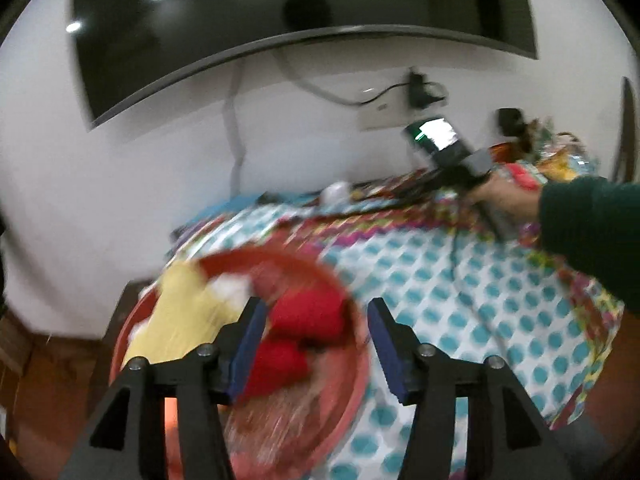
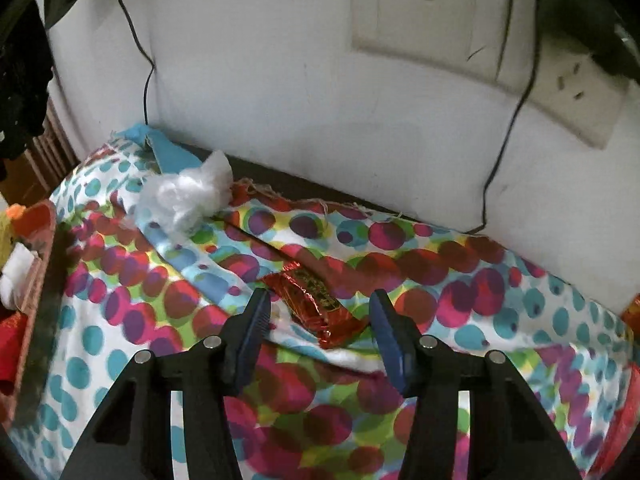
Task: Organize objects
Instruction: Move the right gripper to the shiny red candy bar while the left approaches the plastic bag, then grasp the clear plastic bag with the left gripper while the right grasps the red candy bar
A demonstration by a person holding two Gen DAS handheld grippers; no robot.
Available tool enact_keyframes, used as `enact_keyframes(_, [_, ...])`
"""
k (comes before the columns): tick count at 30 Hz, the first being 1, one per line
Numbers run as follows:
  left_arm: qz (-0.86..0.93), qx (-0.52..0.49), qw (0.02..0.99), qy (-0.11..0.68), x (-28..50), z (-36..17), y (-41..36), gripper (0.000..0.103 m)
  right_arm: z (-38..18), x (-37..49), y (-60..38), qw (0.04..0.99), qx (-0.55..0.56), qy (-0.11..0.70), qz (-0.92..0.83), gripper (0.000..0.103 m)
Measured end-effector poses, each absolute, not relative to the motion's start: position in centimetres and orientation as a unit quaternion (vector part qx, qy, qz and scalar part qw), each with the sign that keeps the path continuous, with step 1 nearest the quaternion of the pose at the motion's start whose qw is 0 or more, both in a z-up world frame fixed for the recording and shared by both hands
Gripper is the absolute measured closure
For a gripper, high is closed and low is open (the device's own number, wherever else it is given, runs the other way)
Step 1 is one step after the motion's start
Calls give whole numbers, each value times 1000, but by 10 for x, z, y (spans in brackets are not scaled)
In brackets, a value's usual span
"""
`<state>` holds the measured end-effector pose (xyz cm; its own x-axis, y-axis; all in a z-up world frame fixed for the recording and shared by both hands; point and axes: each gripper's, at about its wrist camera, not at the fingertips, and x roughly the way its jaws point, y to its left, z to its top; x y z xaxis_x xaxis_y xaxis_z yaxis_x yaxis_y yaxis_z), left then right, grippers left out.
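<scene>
Red foil packet [image 2: 316, 308] is seen lying on the dotted cloth [image 2: 120, 320] near the desk's wall edge, between the right gripper's [image 2: 318, 316] released jaws. The left gripper's [image 1: 316, 328] jaws are held released over the red tray [image 1: 344, 392], nothing gripped.

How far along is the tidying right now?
Done: red and yellow items already sit in the red tray, below the open, empty left gripper. In hand: the right gripper straddles the red foil packet, not yet pinching. Left: that packet and the white fluff.
</scene>
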<state>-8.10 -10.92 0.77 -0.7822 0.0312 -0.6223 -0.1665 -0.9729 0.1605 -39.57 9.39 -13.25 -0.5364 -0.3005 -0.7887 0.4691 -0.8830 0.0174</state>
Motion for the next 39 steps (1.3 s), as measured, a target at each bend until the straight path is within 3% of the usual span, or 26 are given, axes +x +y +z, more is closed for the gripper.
enact_keyframes(3, [933, -325, 85, 125, -124, 15, -91, 48, -137, -396, 92, 235, 425, 102, -868, 56])
enact_keyframes(9, [906, -382, 123, 137, -222, 1, -74, 48, -141, -398, 84, 259, 418, 115, -863, 74])
enact_keyframes(21, [863, -487, 113, 69, -378, -65, -84, 48, -124, -347, 127, 291, 407, 76, -862, 93])
enact_keyframes(27, [852, -503, 94, 112, -416, -88, -63, 48, -122, -311, 149, 306, 425, 67, -850, 93])
enact_keyframes(33, [848, -510, 80, 120, -435, -104, -51, 48, -105, -339, 157, 304, 418, 35, -855, 89])
enact_keyframes(37, [854, -502, 93, 98, -436, -107, -54, 49, -101, -351, 151, 302, 408, 26, -861, 80])
enact_keyframes(39, [850, -511, 88, 93, -437, -112, -57, 75, -102, -355, 145, 309, 408, 19, -859, 80])
